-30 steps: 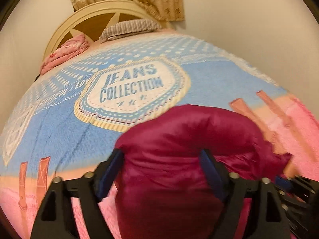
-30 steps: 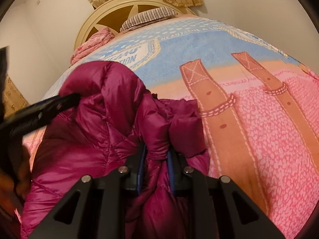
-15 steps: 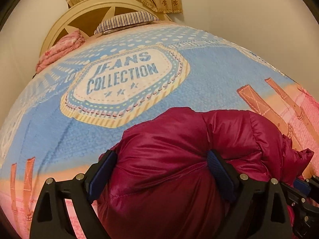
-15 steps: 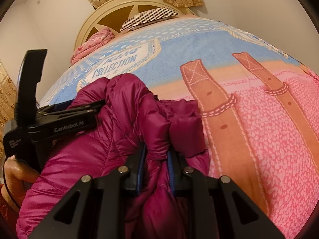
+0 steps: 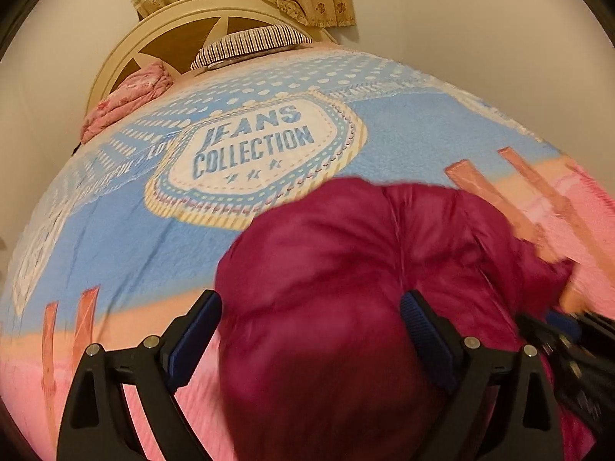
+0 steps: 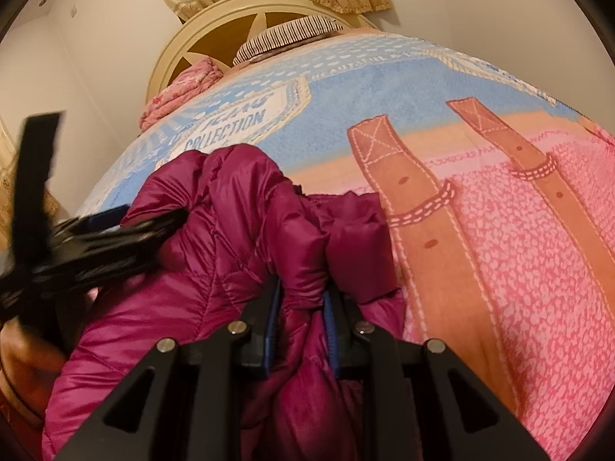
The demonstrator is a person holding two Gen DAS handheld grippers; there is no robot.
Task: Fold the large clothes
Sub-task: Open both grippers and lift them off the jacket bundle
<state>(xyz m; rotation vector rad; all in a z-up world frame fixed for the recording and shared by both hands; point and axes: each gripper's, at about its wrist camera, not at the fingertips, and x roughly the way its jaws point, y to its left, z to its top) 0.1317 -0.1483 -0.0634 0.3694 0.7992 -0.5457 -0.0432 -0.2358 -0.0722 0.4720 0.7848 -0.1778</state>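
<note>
Left gripper (image 5: 309, 330) spread wide, straddling the magenta jacket (image 5: 346, 288) at lower centre, apparently not clamping (blurred). Right gripper (image 6: 300, 330) pinches a jacket fold. Risk: slick puffy fabric slips, bundle springs open on the bedspread (image 6: 519, 249).

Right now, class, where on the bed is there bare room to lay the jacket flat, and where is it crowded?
Free: the blanket between the jacket and the pillow, and the pink part right of the jacket. Crowded: the headboard end, with the pillow and pink bundle, and the near edge, where both tongs work.
</note>
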